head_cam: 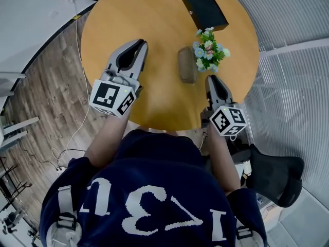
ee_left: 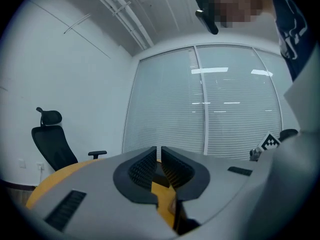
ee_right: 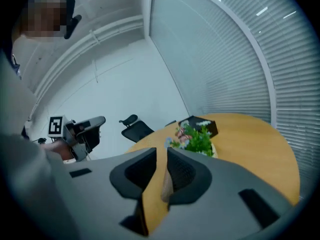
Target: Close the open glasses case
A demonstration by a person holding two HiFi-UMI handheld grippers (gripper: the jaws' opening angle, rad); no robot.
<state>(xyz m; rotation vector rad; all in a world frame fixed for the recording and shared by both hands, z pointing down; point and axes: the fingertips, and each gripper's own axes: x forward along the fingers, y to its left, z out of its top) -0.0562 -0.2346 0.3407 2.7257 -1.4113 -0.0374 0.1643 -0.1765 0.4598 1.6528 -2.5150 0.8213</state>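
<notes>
Hovering near the glasses case, right gripper has jaws slightly parted, pinching nothing, probably lined up to nudge the lid; case lies mid-worktop beside flowers; left gripper pressed together, parked aside.

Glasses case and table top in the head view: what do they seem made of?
Glasses case: matte grey-brown shell with no shine, probably leatherette or fabric. Table: smooth honey-coloured top, even tone, soft sheen; likely wood veneer or laminate.
</notes>
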